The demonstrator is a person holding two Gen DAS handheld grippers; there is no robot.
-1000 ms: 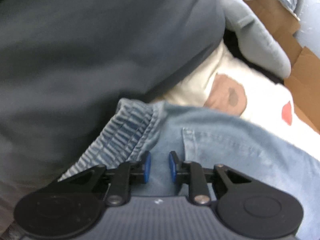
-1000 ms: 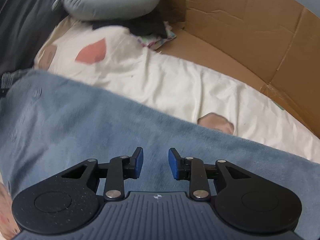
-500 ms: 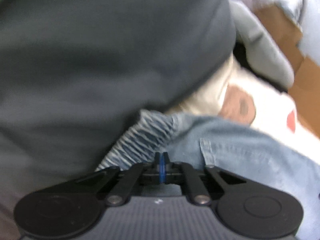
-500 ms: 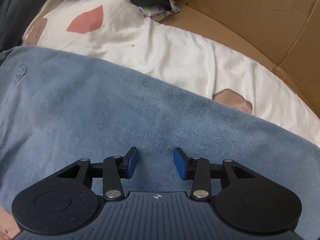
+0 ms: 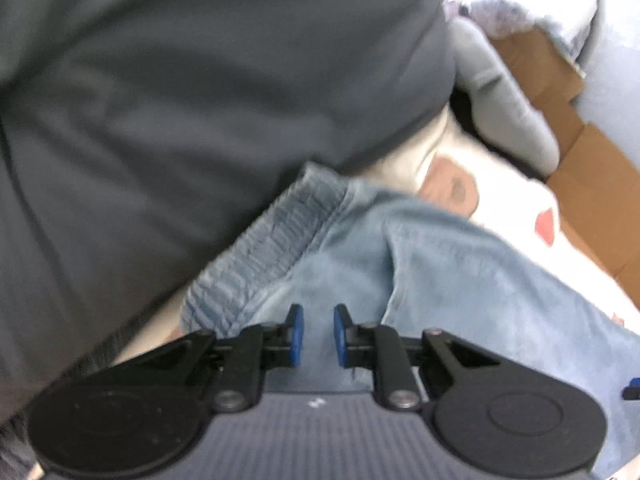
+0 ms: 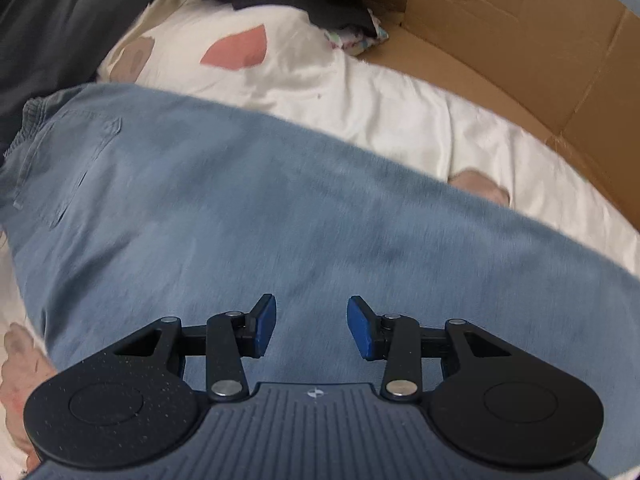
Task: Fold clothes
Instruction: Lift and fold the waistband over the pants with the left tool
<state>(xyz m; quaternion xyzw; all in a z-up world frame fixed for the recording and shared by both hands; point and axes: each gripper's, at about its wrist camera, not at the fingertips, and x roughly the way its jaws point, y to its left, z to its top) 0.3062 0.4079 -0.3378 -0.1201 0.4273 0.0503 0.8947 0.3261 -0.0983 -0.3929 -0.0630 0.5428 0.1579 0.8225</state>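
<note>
The jeans [image 6: 248,208] lie spread over a white sheet [image 6: 360,92] on the bed, with a cardboard box [image 6: 520,40] beyond them. Their elastic waistband [image 5: 264,256] sits at the near-left end, against a dark grey cloth [image 5: 180,100], and a back pocket [image 6: 76,160] shows near it.

The left gripper [image 5: 318,334] hovers just by the waistband. Its 2 blue pads stand a little apart, having just been opening, with nothing pinched; denim shows in the gap, but whether it rises between the pads cannot be told. The right gripper [image 6: 311,327] hangs over the middle of the jeans with its pads spread wide and empty, having opened within the last second.

The step in hand looks like taking hold for a fold. To do it well, the left gripper should probably bite the waistband itself, since the thick gathered hem gives a firm hold, and take all layers, not the top one alone. The right gripper would do best at the same edge farther along, so that both lift 1 straight line. A grip on flat mid-cloth risks catching the sheet below. The blur suggests both hands are moving, so they should settle before closing.
</note>
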